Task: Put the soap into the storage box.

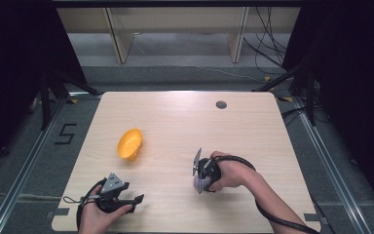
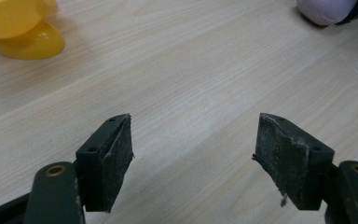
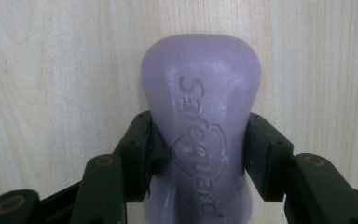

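A lilac soap bar (image 3: 200, 93) with "Safeguard" pressed into it lies on the wooden table (image 1: 175, 117), and my right gripper (image 3: 200, 154) is shut on its narrow waist from both sides. From above, that right gripper (image 1: 200, 180) points down at the soap bar (image 1: 196, 185) right of the table's middle. A yellow perforated dish (image 1: 129, 144) lies tilted at centre left. My left gripper (image 1: 135, 202) rests near the front left edge, open and holding nothing. In the left gripper view its jaws (image 2: 193, 154) stand wide over bare wood, with the yellow dish (image 2: 18, 32) far left and the soap bar (image 2: 326, 9) far right.
A small dark round grommet (image 1: 221, 104) sits in the table's far right part. Wooden shelf legs (image 1: 119, 39) and floor cables (image 1: 268, 44) lie beyond the far edge. A black "5" marker (image 1: 67, 132) is on the floor at left.
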`<state>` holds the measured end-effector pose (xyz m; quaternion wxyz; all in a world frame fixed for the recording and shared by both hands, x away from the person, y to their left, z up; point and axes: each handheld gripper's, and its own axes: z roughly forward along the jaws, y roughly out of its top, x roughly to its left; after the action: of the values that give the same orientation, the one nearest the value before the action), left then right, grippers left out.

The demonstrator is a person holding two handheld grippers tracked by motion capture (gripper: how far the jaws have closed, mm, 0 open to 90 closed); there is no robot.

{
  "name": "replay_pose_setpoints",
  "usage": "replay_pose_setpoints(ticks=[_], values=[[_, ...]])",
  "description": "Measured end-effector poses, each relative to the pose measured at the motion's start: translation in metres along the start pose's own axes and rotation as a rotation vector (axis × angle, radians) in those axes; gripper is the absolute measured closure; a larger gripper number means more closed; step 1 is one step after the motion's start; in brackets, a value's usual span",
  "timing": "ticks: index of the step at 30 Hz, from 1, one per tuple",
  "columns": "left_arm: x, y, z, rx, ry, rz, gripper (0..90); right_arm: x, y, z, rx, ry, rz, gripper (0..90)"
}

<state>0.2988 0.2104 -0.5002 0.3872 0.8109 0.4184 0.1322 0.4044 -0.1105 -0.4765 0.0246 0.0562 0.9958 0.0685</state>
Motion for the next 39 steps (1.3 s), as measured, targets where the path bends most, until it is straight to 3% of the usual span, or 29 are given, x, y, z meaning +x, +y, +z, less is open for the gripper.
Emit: replay_pose_setpoints(ticks=[3,7,8,9,12,15,16,21,24,25,26,28,30,33,34,35,36,37,38,39], values=[[0.000,0.000,0.000,0.005,0.001,0.003,26.6,-0.003,-0.001,0.001,-0.011,-0.004,-0.024,49.7],[0.000,0.000,0.001,-0.015,0.002,-0.010,26.7,-0.002,0.000,0.001,-0.015,-0.013,-0.016,50.0],[0.000,0.000,0.001,-0.018,0.003,-0.020,26.7,0.002,0.000,-0.001,-0.005,-0.019,0.030,50.1],[0.001,0.000,-0.001,-0.014,0.000,-0.002,26.8,0.003,-0.001,0.000,-0.016,-0.035,0.020,50.1],[-0.001,0.000,0.000,-0.023,-0.006,-0.017,27.9,0.009,-0.004,0.000,-0.049,-0.066,-0.001,50.1],[-0.001,0.001,0.000,-0.024,-0.027,-0.020,30.1,0.021,-0.007,-0.004,-0.070,-0.087,0.040,50.1],[0.000,0.001,0.001,-0.017,-0.036,-0.021,30.7,0.028,-0.010,-0.008,-0.098,-0.121,0.073,50.2],[-0.003,0.002,0.003,-0.039,-0.051,-0.041,30.9,0.036,-0.017,-0.013,-0.140,-0.169,0.066,50.2],[-0.003,0.002,0.003,-0.029,-0.056,-0.037,31.0,0.043,-0.020,-0.019,-0.175,-0.211,0.092,50.2],[-0.003,0.003,0.002,-0.029,-0.055,-0.032,31.0,0.045,-0.021,-0.020,-0.185,-0.230,0.100,50.2],[-0.006,0.002,0.004,-0.055,-0.051,-0.050,31.1,0.046,-0.023,-0.024,-0.221,-0.266,0.059,50.2],[-0.005,0.003,0.004,-0.045,-0.059,-0.041,31.1,0.049,-0.022,-0.025,-0.244,-0.269,0.070,50.2],[-0.006,0.003,0.004,-0.041,-0.062,-0.034,31.1,0.054,-0.024,-0.031,-0.247,-0.350,0.042,50.2],[-0.008,0.003,0.004,-0.060,-0.054,-0.046,31.2,0.059,-0.024,-0.034,-0.273,-0.379,0.051,50.2],[-0.007,0.003,0.003,-0.061,-0.069,-0.050,31.6,0.062,-0.025,-0.037,-0.289,-0.433,0.050,50.2],[-0.007,0.003,0.003,-0.061,-0.069,-0.050,32.0,0.062,-0.025,-0.037,-0.289,-0.433,0.050,50.2],[-0.007,0.002,0.003,-0.070,-0.071,-0.063,32.4,0.062,-0.027,-0.040,-0.307,-0.501,0.016,50.2],[-0.007,0.002,0.003,-0.070,-0.071,-0.063,32.7,0.062,-0.027,-0.040,-0.307,-0.501,0.016,50.2],[-0.007,0.002,0.003,-0.069,-0.078,-0.066,32.9,0.067,-0.028,-0.044,-0.328,-0.544,0.067,50.2],[-0.006,0.002,0.003,-0.066,-0.082,-0.067,32.9,0.067,-0.028,-0.044,-0.328,-0.544,0.067,50.2]])
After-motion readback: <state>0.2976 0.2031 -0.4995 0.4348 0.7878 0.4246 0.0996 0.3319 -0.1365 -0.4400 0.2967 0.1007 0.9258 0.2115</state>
